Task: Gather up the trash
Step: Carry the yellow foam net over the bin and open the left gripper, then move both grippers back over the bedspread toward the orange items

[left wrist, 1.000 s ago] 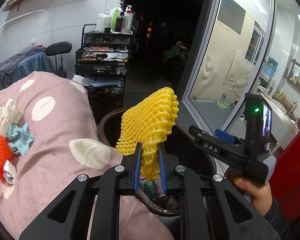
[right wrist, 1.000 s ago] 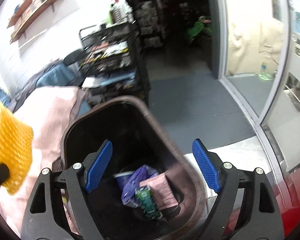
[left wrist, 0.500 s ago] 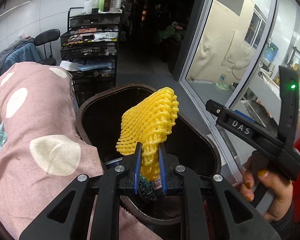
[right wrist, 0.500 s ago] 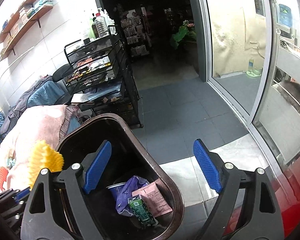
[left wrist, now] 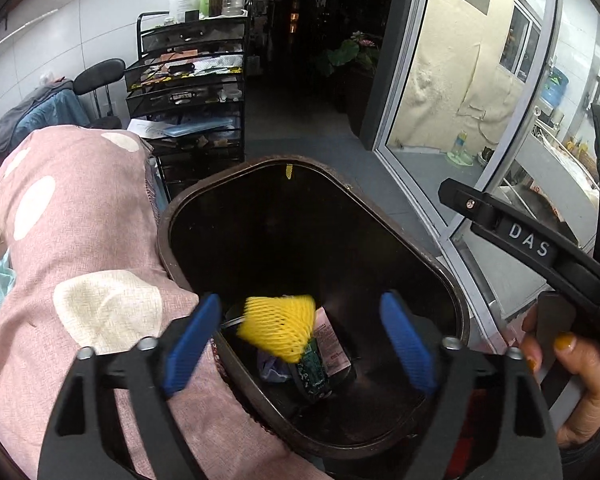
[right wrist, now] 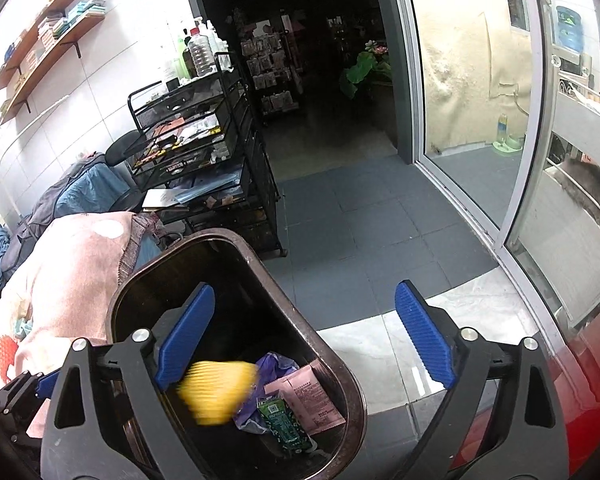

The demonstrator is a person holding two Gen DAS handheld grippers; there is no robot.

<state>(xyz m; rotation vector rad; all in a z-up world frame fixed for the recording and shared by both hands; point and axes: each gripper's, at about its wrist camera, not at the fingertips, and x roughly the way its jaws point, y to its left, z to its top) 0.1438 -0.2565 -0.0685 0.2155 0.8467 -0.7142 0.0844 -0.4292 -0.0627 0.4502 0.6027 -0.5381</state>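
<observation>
Dropping the yellow foam net [left wrist: 278,326] into the bin [left wrist: 440,264], my left claw [left wrist: 300,340] gapes wide above it; I'd hold centred over the rim until it settles.

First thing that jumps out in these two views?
The yellow foam net, motion-blurred inside the dark brown trash bin, just above the wrappers on its bottom: a green packet and a pink sachet. The left gripper is wide open right over the bin mouth, holding nothing. The right gripper is open too, beside the bin, and the pink polka-dot cloth fills the left side.
</observation>
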